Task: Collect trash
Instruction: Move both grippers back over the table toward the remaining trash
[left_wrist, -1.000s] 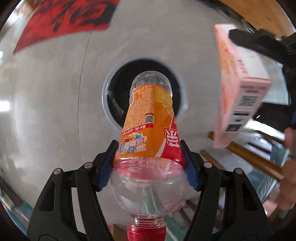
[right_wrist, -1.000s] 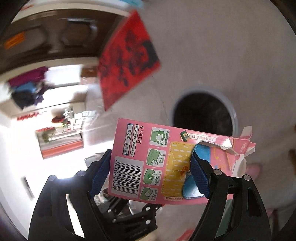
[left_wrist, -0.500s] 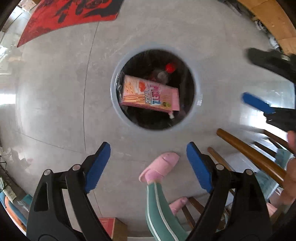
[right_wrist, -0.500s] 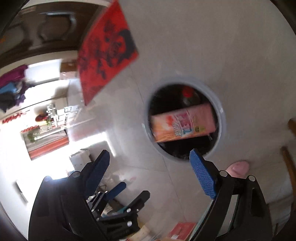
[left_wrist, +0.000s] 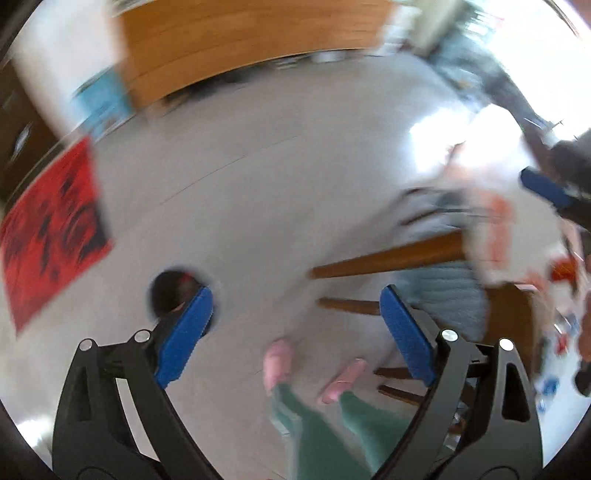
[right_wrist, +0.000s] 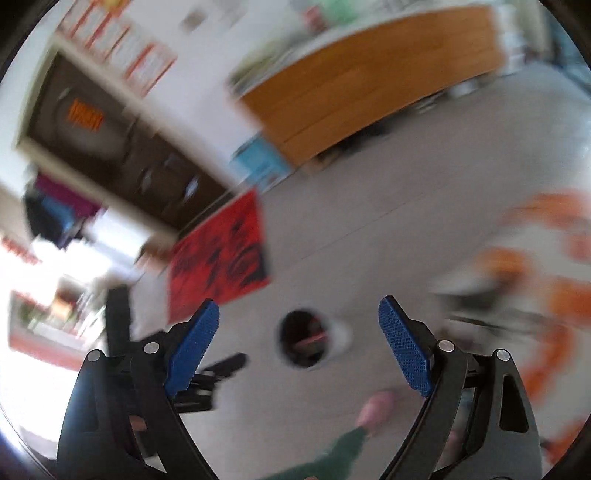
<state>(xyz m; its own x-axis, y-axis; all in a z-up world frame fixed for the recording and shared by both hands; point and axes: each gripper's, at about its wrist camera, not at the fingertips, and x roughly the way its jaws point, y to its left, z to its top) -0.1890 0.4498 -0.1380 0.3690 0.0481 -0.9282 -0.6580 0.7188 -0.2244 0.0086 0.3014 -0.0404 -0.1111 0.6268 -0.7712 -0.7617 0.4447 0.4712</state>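
The round trash bin (right_wrist: 310, 339) stands far below on the grey floor, a blurred pink and red shape showing in its dark mouth. In the left wrist view the bin (left_wrist: 173, 291) is partly hidden behind one blue pad. My left gripper (left_wrist: 295, 328) has its jaws opening, and nothing is between them. My right gripper (right_wrist: 299, 347) is open and empty, high above the bin. One blue pad of the right gripper (left_wrist: 543, 188) shows at the right edge of the left wrist view. Both views are motion-blurred.
A red mat (right_wrist: 218, 262) lies on the floor beyond the bin. A wooden cabinet (right_wrist: 369, 74) lines the far wall. Wooden chair rails (left_wrist: 388, 258) and a white and orange cloth (right_wrist: 535, 277) are at the right. A person's pink slippers (left_wrist: 277, 362) and green trouser legs are below.
The left gripper let go of the orange bottle and the right let go of the pink box; both dropped into the bin. Both grippers then rose, and the bin now looks small.
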